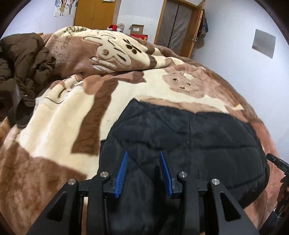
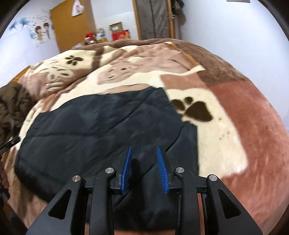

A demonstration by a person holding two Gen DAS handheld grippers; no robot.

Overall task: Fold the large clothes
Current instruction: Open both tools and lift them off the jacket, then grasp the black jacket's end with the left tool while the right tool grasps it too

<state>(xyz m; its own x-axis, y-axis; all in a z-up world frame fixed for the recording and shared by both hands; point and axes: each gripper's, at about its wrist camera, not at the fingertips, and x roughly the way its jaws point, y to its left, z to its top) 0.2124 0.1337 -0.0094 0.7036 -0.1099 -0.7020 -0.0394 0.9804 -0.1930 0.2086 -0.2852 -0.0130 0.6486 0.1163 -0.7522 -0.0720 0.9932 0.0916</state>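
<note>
A black quilted jacket (image 1: 189,137) lies spread across the near part of the bed, on top of a plush blanket (image 1: 59,115) patterned in cream and brown with cartoon faces and paw prints. From the right side, one panel of the jacket (image 2: 101,123) looks folded over at an angle, its diagonal edge running down toward the near hem.

The left tool (image 1: 143,153) hovers over the jacket's near left portion, its blue ribbed fingers (image 1: 122,171) spread apart with only dark fabric showing between them; nothing is gripped. The right tool (image 2: 144,149) sits over the near right portion, likewise released, fingers (image 2: 162,171) parted above the cloth.

A crumpled brown coat (image 1: 23,72) is heaped at the far left of the bed, well apart from the jacket. Beyond the bed stand a wooden wardrobe (image 1: 95,14) and a doorway (image 1: 177,25).
</note>
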